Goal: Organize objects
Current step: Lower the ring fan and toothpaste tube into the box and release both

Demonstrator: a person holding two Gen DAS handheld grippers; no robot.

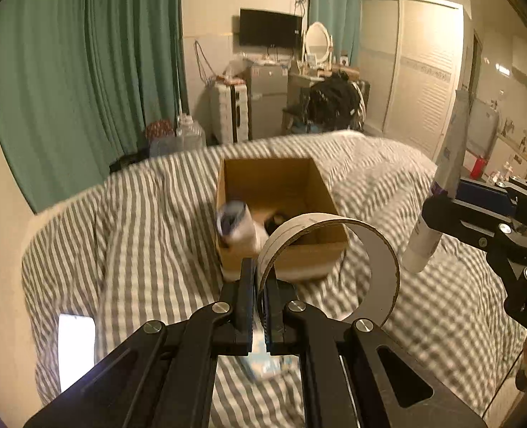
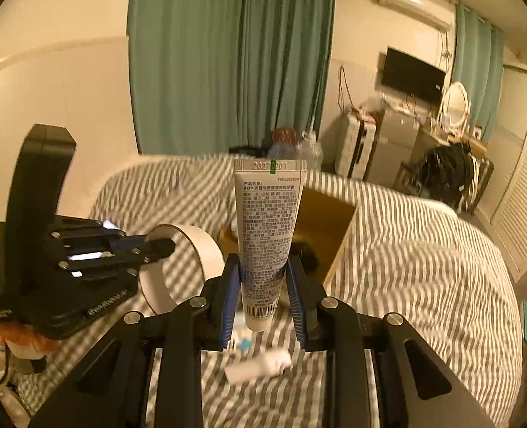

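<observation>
Right wrist view — white toothpaste tube (image 2: 267, 235), crimp up, clamped in right tool (image 2: 263, 287); left tool (image 1: 259, 294) pinching tape ring (image 1: 329, 265).

We see both views washed in a warm, dim yellow-orange indoor light, brightest on the wardrobe (image 1: 427, 71) at the right of the left wrist view. A phone screen (image 1: 76, 347) on the striped bedspread (image 1: 138, 235) is blown out to plain white. The bedspread and cardboard box (image 1: 281, 192) smear with motion blur — the stripes run soft — while the toothpaste tube (image 2: 269, 235) stays sharp enough to read its print. Straight lines bow toward the rims, and dark vignette fills the corners.
</observation>
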